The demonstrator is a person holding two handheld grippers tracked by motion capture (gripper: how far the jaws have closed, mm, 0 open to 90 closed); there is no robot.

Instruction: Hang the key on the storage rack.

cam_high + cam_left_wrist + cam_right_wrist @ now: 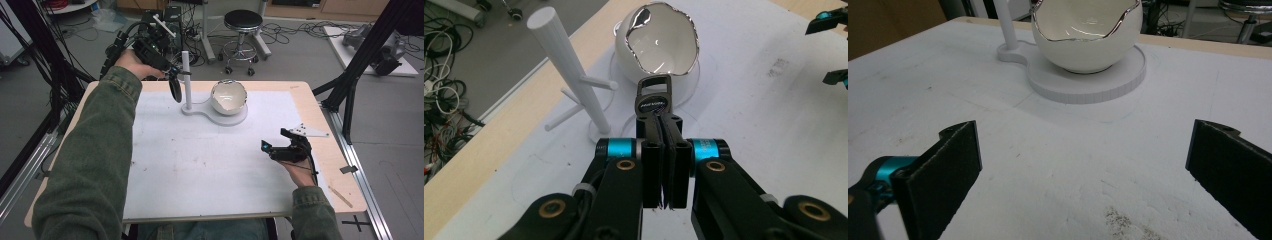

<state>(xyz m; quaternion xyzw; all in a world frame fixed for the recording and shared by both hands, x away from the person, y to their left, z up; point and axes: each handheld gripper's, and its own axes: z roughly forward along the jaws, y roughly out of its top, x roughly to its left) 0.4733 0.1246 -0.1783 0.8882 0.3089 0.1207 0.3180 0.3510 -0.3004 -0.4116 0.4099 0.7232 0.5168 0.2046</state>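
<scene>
- The left gripper (663, 150) is seen at the bottom middle of the left gripper view. Its jaws are squeezed tight on a small black tag (654, 97) with a loop at its top.
- In the high view, the left gripper (172, 75) is held up in the upper left of the frame, and a dark strap (175, 90) is seen hanging down from it.
- The tag is held just beside the white stand (569, 70), near its little side pegs (599, 82).
- Behind the tag, in the top middle of the left gripper view, a white bowl (661, 45) shaped like a cracked egg is seen, with a shiny rim.
- The right gripper (287, 145) is rested low at the right of the high view, well apart from the stand. In the right gripper view its jaws are spread wide and nothing is held.
- The loop could miss the peg if the hand is tipped, and the tag could then be dropped. The thin stand could also be knocked over by a bump, or the bowl pushed off its round base (1083, 82).
- The loop and the pegs are shown up close in the left gripper view. In the high view they look tiny, but both arms and the whole table (200, 160) are shown.
</scene>
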